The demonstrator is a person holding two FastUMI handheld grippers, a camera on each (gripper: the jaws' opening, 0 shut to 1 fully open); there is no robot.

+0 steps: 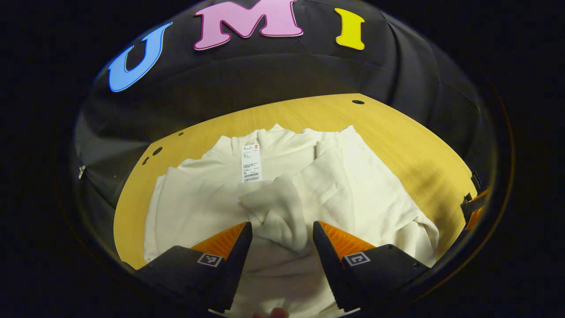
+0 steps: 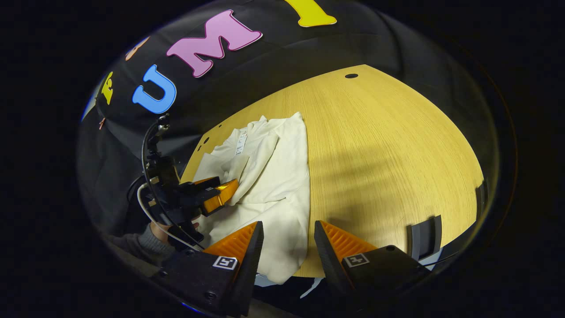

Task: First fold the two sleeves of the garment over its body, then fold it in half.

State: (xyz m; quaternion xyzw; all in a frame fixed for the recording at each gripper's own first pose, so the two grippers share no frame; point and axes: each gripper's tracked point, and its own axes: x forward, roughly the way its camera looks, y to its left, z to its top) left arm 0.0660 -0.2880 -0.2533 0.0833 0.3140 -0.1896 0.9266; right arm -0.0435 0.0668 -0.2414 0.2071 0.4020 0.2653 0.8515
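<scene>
Garment [image 1: 282, 185], cream, lies flat on the bench [image 2: 388, 145], collar far, hem near, sleeves folded over its body. Left tool [image 1: 282, 234] hovers wide over its middle; right tool [image 2: 289, 234] wide above the hem's right corner.

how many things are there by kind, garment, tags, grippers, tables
garment: 1, cream, both sleeves folded over its body
paper tag on the garment: 1
grippers: 2, left gripper and right gripper, both open
wooden table: 1
total: 5
</scene>
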